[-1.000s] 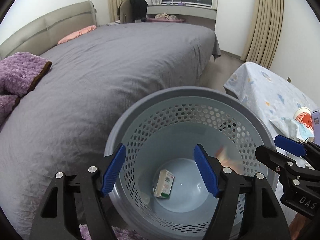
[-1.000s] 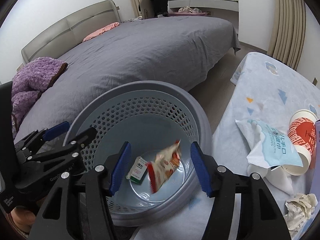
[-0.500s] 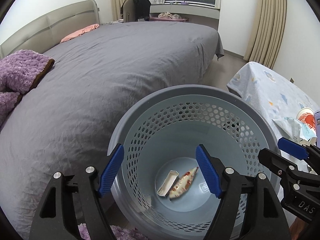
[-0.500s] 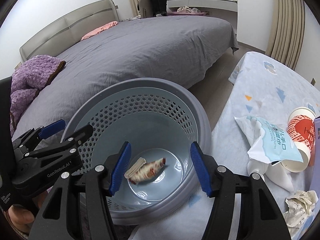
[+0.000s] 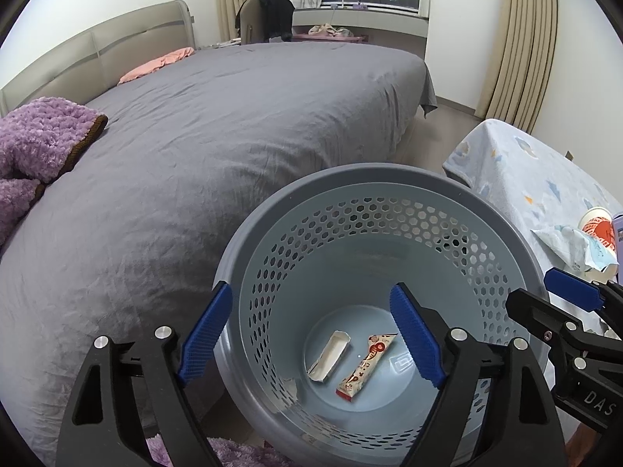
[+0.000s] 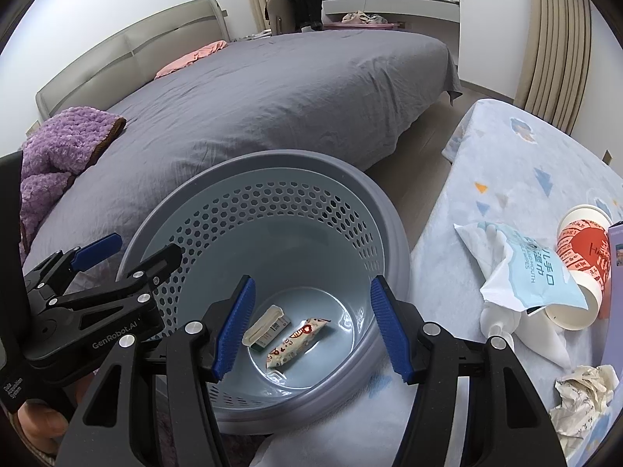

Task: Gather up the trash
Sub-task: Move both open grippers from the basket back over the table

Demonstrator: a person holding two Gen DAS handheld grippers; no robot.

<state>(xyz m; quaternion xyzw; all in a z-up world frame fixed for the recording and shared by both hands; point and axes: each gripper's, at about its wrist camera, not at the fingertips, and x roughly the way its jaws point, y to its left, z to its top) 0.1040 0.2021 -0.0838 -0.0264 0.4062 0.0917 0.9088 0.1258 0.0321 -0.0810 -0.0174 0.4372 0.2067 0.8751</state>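
Bedroom floor space between a grey-covered bed (image 5: 233, 124) and a low table under a pale blue patterned cloth (image 6: 518, 163) holds a grey perforated basket (image 5: 377, 186), and both grippers hang over its mouth, pointing down into it. On the basket's floor lie two pieces of trash side by side — a small white box (image 5: 329, 356) on its side and a red-and-white snack wrapper (image 5: 366, 366) just beside it, apart from either tool. The left gripper (image 5: 311, 334) has nothing between its blue pads (image 5: 206, 334), and its jaws are opening. The right gripper (image 6: 311, 330) is also spread, with only the basket's inside showing through the gap. More litter waits on the cloth — a blue wet-wipe packet (image 6: 533, 272) lying over white tissue, a tipped red-printed paper cup (image 6: 584, 253) touching it, and a crumpled paper ball (image 6: 584, 397) nearer the camera. A purple fleece blanket (image 5: 35, 148) sits bunched on the bed's near corner.
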